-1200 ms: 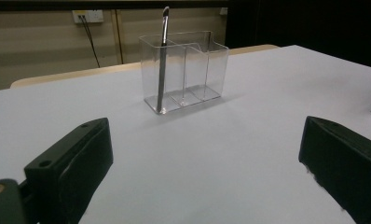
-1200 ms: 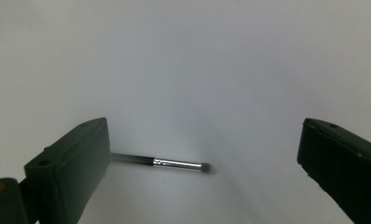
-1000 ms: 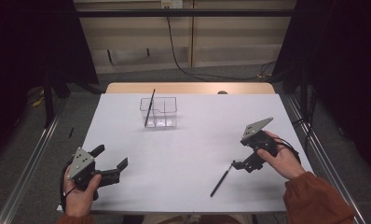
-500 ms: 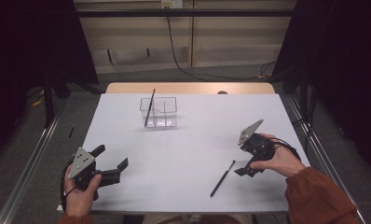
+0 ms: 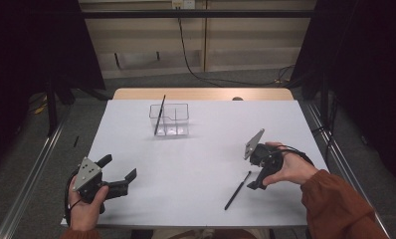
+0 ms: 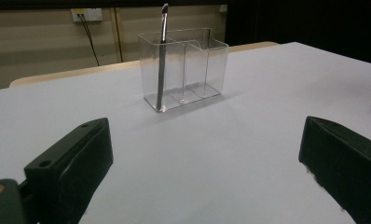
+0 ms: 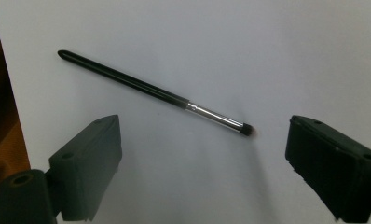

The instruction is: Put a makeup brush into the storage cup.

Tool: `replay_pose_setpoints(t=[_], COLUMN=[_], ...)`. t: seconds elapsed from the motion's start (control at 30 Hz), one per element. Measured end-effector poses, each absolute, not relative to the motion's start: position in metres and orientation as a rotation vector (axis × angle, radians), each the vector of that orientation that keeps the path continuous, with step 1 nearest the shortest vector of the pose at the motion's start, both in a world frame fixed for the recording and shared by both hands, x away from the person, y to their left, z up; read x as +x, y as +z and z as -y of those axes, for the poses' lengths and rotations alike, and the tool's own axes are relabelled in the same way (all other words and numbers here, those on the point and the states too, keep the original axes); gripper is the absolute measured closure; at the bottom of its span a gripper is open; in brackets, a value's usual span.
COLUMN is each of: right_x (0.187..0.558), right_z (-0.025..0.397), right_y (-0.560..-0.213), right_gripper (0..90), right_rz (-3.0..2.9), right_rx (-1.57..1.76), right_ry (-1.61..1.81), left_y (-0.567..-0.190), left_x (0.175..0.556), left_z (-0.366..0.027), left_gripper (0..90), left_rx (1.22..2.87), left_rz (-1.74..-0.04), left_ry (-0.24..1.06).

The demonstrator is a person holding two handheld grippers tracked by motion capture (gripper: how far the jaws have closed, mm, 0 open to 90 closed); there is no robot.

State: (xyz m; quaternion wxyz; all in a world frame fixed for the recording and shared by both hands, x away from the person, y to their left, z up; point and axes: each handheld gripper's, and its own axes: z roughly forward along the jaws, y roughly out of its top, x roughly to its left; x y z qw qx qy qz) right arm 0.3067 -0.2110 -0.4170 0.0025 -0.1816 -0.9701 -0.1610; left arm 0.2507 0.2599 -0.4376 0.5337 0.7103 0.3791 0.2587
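Hovering at the lower right of the high view, the right tongs (image 5: 255, 172) tilt steeply down toward the tabletop (image 5: 201, 149), held from the right by a hand (image 5: 290, 169) whose rust-coloured sleeve (image 5: 335, 209) enters from the bottom right corner. Their jaws stand wide apart and grip nothing.

The brush (image 5: 237, 190) lies flat on the tabletop just left of and below these tongs, slanting from upper right to lower left of the frame. In the right gripper view the brush (image 7: 155, 93) runs from upper left to lower right, black handle at upper left, silver ferrule and dark tip toward the right jaw; it lies between and beyond the two jaws, touching neither.

The left tongs (image 5: 117, 175) sit low at the lower left of the high view, roughly level, pointing toward the middle of the tabletop, the hand (image 5: 84, 204) gripping from below. Their jaws are likewise spread and empty.

A clear holder (image 5: 170, 119) with compartments stands upper centre, well apart from both tongs. A second brush (image 5: 159, 115) leans upright in its left compartment; the left gripper view shows that holder (image 6: 186, 67) straight ahead with nothing between it and the jaws.
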Motion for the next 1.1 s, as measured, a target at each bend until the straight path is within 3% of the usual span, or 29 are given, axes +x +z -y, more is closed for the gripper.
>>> replay_pose_setpoints(t=[0.23, 0.57, 1.1], right_x=[0.309, 0.318, 0.316], right_z=[0.200, 0.187, 0.176], right_y=[-0.425, -0.431, -0.447], right_gripper=[7.9, 23.5, 31.1], right_rz=[3.049, 3.038, 3.055], right_rx=[-0.482, -0.412, -0.310], right_ry=[-0.448, -0.392, -0.303], left_y=[-0.438, -0.438, -0.438], left_x=[0.251, 0.249, 0.250], left_z=[-0.259, -0.260, -0.261], left_gripper=[2.8, 2.8, 2.8], left_rx=[1.695, 1.687, 1.692], left_rz=[-0.906, -0.912, -0.913], left_ry=[0.616, 0.621, 0.617])
